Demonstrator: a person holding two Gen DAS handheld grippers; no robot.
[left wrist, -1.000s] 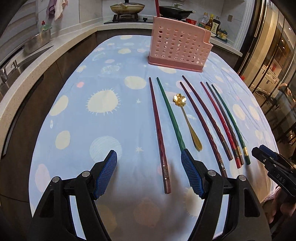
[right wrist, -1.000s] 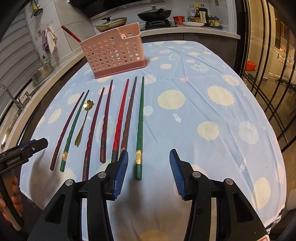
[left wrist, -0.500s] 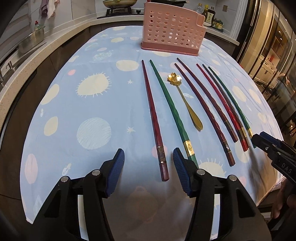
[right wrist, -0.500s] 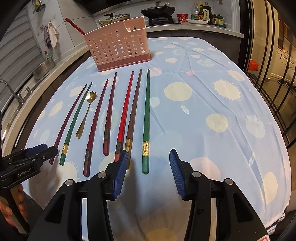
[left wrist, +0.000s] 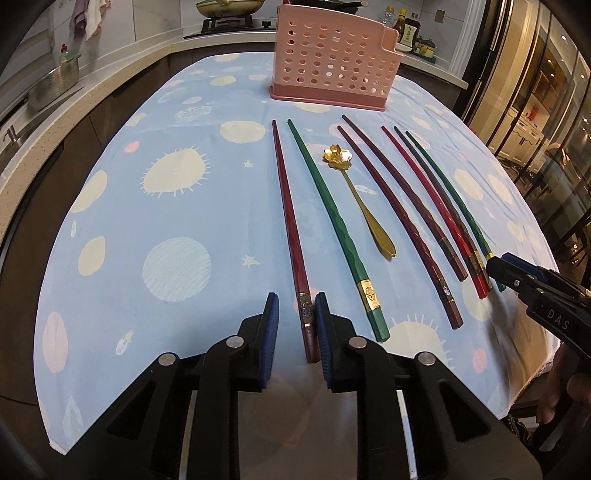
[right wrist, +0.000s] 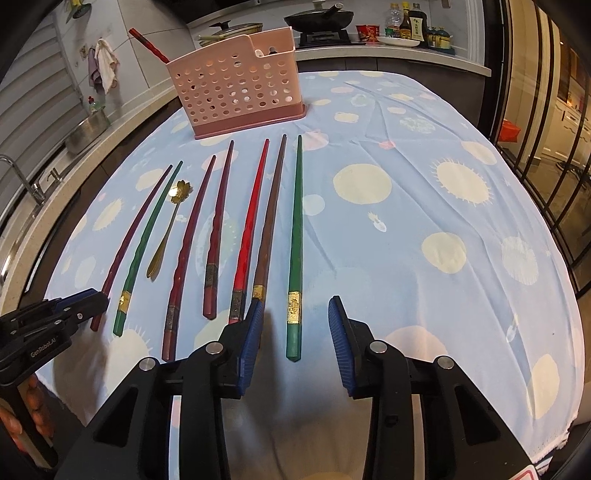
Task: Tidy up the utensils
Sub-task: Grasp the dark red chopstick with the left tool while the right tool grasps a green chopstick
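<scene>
A counter draped in a pale blue cloth (left wrist: 177,229) printed with cream suns and dots is filling a kitchen lit by warm lamps. A pink perforated holder (right wrist: 236,92) is standing near the counter's far edge, one red chopstick (right wrist: 147,46) leaning out of it. Seven chopsticks and a gold flower-headed spoon (left wrist: 364,206) are lying side by side, running from the near edge toward the holder. The left tongs (left wrist: 295,321) have just been closing around the thick end of the maroon chopstick (left wrist: 290,229) at the left of the row; its end is lying between the pads against the right one, with a gap still showing on the left. The right tongs (right wrist: 295,332) have also been closing, standing apart around the end of the green chopstick (right wrist: 295,236) at the right of the row, not touching it. Beyond the counter, a worktop is carrying a wok (right wrist: 317,16), a lidded pan (right wrist: 236,29) and sauce bottles (right wrist: 410,26); a steel pot (left wrist: 55,85) is sitting by the sink at left, and glass doors (left wrist: 546,122) are lining the right side.
</scene>
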